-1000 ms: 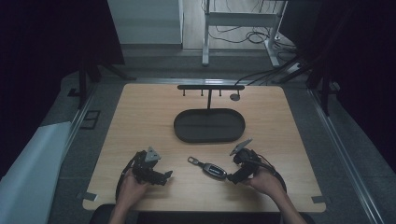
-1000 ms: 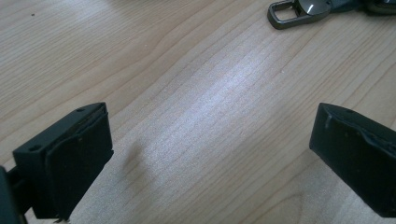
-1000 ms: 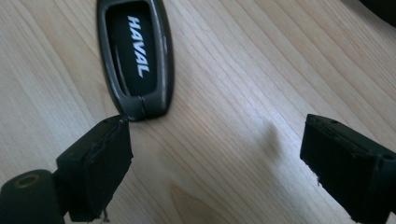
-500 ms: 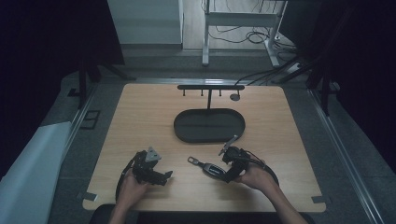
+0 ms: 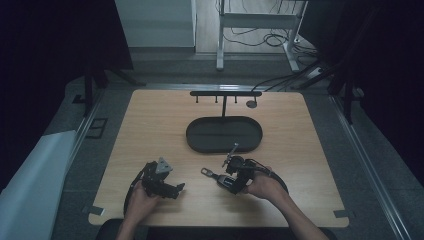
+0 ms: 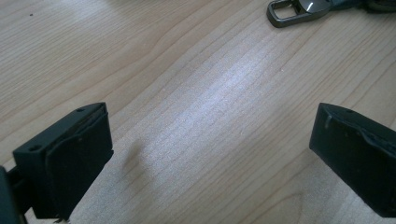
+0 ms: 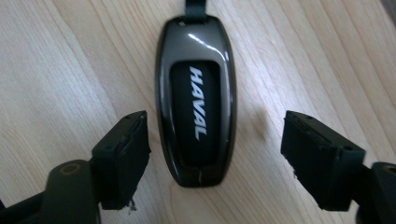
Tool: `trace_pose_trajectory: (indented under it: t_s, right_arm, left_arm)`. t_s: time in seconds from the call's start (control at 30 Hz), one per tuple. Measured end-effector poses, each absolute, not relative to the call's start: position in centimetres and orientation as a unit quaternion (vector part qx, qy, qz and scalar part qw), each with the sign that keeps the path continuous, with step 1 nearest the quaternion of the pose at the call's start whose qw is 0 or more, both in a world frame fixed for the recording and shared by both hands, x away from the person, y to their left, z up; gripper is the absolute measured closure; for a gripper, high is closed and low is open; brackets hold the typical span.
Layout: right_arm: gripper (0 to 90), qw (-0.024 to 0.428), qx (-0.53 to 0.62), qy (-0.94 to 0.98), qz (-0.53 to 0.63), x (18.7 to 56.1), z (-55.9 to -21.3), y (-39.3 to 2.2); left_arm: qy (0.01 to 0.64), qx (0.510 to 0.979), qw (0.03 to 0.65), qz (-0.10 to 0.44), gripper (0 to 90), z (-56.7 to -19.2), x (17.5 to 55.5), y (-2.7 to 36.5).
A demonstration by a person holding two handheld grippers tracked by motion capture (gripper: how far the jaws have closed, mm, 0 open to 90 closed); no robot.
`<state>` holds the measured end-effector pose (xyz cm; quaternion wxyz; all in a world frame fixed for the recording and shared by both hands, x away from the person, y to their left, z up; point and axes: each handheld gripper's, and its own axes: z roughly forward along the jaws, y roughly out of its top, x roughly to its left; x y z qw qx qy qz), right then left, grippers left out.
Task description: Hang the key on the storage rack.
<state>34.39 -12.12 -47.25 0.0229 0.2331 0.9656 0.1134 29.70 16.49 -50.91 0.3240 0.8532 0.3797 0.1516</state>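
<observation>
A dark grey car key fob with "HAVAL" on it lies flat on the wooden table. In the high view the key fob is near the front middle, its metal ring pointing left. My right gripper is open, one jaw on each side of the fob, low over it and not touching. That right gripper sits at the fob's right end. My left gripper is open over bare wood, and the fob's metal ring shows at the top. The left gripper rests front left.
A black oval tray lies mid-table behind the fob. Behind it stands a black T-shaped rack with small hooks. Cables and a metal frame are on the floor beyond the table's far edge.
My right gripper has moved left and down over the key fob, which now lies between its jaws. The left gripper has hardly moved.
</observation>
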Motion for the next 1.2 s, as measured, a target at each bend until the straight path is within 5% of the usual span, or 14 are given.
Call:
trace_pose_trajectory:
  t_s: [0.7, 1.2]
  right_arm:
    - [47.8, 0.013, 0.194, 0.981, 0.014, 35.6, -47.9, -7.2]
    - [48.7, 0.016, 0.206, 0.978, 0.03, 35.7, -46.2, -8.1]
  left_arm:
    - [0.378, 0.855, 0.322, 0.151, 0.0, -50.9, 29.7, 16.5]
    - [0.38, 0.854, 0.321, 0.152, 0.0, -50.9, 29.7, 16.6]
